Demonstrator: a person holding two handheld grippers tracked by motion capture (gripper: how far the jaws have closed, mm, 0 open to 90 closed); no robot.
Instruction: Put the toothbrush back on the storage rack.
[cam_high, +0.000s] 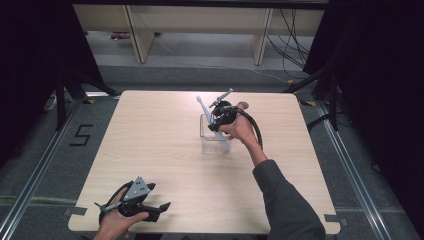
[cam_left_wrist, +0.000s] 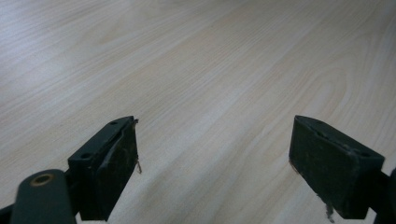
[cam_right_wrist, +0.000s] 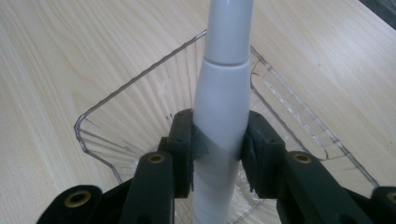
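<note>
A clear ribbed plastic box (cam_high: 214, 136) (cam_right_wrist: 140, 116) stands open-topped near the middle of the wooden table (cam_high: 150, 135). My right gripper (cam_high: 220, 120) (cam_right_wrist: 218, 144) hovers over the box, shut on a white tube-like handle (cam_right_wrist: 222, 102) whose slim end (cam_high: 201, 104) sticks up and back to the left. The handle's lower part sits inside the box. At the table's near left corner my left gripper (cam_high: 159, 207) (cam_left_wrist: 212, 163) rests low in a hand, jaws wide open, with nothing but bare wood between them.
Dark floor with rails surrounds the table; a "5" is marked on the floor (cam_high: 82, 134) at left. Wooden furniture legs (cam_high: 142, 37) and cables (cam_high: 292, 45) lie beyond the far edge. A black cable (cam_high: 255, 130) trails from the right gripper along the forearm.
</note>
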